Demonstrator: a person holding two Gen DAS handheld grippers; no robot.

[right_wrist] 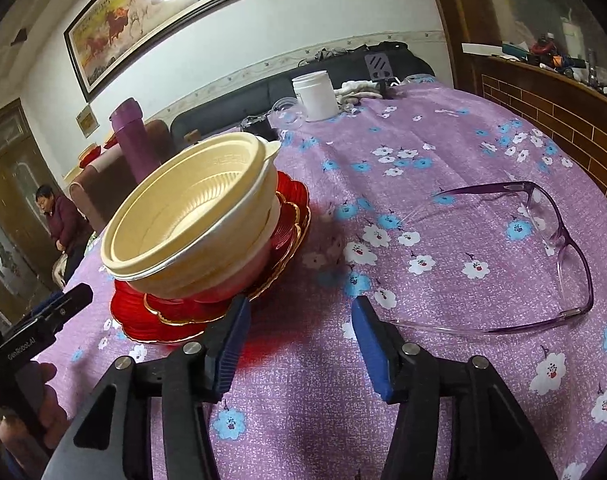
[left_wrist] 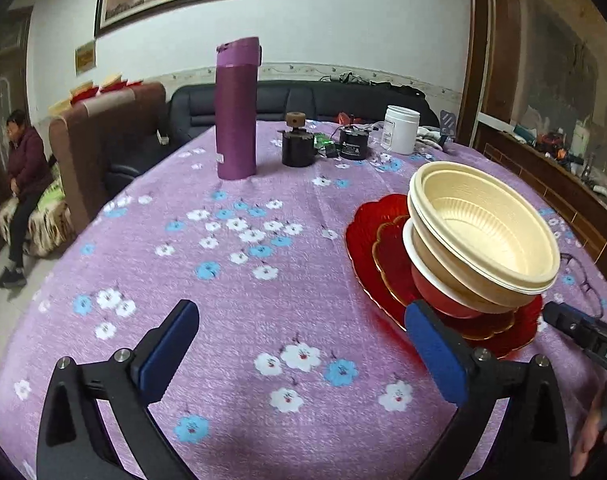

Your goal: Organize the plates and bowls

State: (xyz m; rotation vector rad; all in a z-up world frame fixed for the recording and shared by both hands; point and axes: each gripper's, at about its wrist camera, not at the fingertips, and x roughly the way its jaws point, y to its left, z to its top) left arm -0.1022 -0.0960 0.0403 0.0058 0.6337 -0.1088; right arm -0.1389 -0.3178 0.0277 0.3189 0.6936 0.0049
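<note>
My left gripper (left_wrist: 299, 360) stands spread wide over bare cloth, nothing between its blue pads. My right gripper (right_wrist: 299, 344) is parted to a middling gap, likewise empty; only flowered tablecloth (left_wrist: 239, 280) shows between the fingers. Just ahead and to the right of the left gripper, its right pad (left_wrist: 435, 352) close against the plate edge, sits the stack: cream bowls (left_wrist: 483, 236) nested and tilted, on a red bowl (left_wrist: 435, 292), on two scalloped red plates (left_wrist: 367, 240). From the right gripper the same stack lies ahead-left, its left pad (right_wrist: 231, 344) near the plate rim (right_wrist: 159, 328). Judgement: the stacking looks done and both grippers appear released, so the step in hand is letting go and clearing off. The upper bowls lean noticeably; the next move probably calls for either squaring them level or backing straight out without nudging the rim. Room: open cloth lies ahead-left of the left gripper, with a purple flask (left_wrist: 237, 108), a dark jar (left_wrist: 297, 146) and a white tub (left_wrist: 401, 128) well beyond. Right of the right gripper, spectacles (right_wrist: 543, 248) lie close, so a sweep that way is tight. Table edge falls away far left.
</note>
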